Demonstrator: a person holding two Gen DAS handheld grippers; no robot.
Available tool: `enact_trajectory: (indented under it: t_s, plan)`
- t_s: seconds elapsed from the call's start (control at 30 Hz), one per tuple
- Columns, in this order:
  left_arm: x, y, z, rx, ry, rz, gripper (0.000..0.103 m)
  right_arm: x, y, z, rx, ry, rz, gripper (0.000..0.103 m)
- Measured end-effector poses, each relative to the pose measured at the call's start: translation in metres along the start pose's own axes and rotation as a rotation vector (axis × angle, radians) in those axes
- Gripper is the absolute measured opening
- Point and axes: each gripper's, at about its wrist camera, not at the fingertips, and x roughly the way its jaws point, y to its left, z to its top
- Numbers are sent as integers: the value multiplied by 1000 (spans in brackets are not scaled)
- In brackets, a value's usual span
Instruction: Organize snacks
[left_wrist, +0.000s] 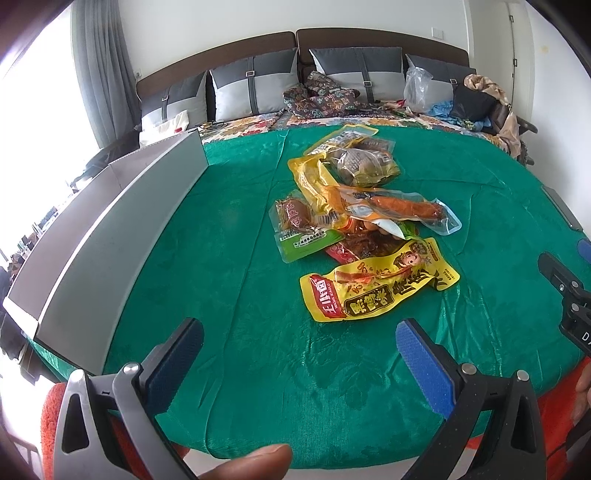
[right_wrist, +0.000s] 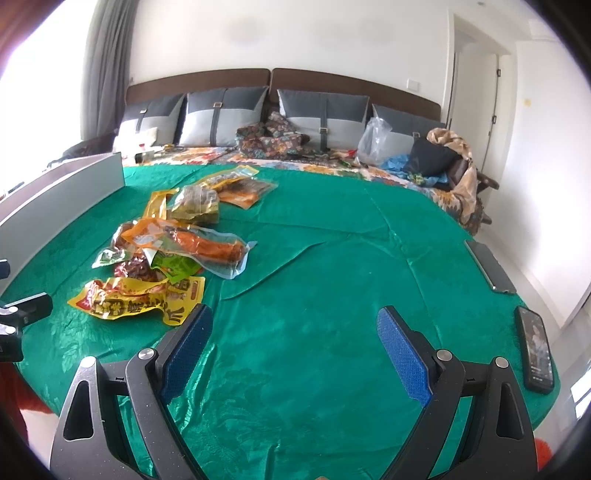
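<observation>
Hovering above the shiny green patterned cloth (left_wrist: 229, 295) that covers the table, the left gripper (left_wrist: 299, 354) has its blue-padded fingers (left_wrist: 424, 365) spread wide with nothing between them. The right gripper (right_wrist: 293, 350) hangs the same way over bare cloth, fingers far apart and empty.

In the left wrist view a loose heap of plastic snack packets lies toward 12 o'clock from the left gripper. Nearest is a crumpled yellow packet with a red logo and a cartoon figure (left_wrist: 376, 284). Beyond it a clear pouch holding an orange sausage (left_wrist: 402, 208) rests on top of the others, and a green-edged packet with a brown egg-shaped snack (left_wrist: 299, 229) lies just beside it at 9 o'clock. A clear bag of dark, lumpy snacks (left_wrist: 365, 164) sits at the far end of the heap.

A long grey open-topped box (left_wrist: 122, 229) stands along the cloth's edge at 10 o'clock, apart from the packets.

In the right wrist view the heap lies at 10 o'clock, and two dark phones, one further back (right_wrist: 489, 266) and one nearer (right_wrist: 537, 354), lie at 3 o'clock on the cloth's edge.
</observation>
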Motion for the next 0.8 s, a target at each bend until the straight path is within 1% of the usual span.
enact_trajectory:
  t_s: [0.33,0.47,0.6,0.73,0.8]
  plan:
    - [8,-2,-3,8,28,-6,103,3,0,-2,6,7,2,93]
    - [31,-4,-5,21,85,-31,103,5,-1,-3,13,16,5,93]
    - [60,-7,-3,44,132,-26,103,8,-2,-4,26,35,14,93]
    - [79,0,-2,-4,183,-42,103,13,-6,-6,47,66,19,93]
    - [83,2,-5,-17,196,-39,103,17,-10,-8,63,83,19,93]
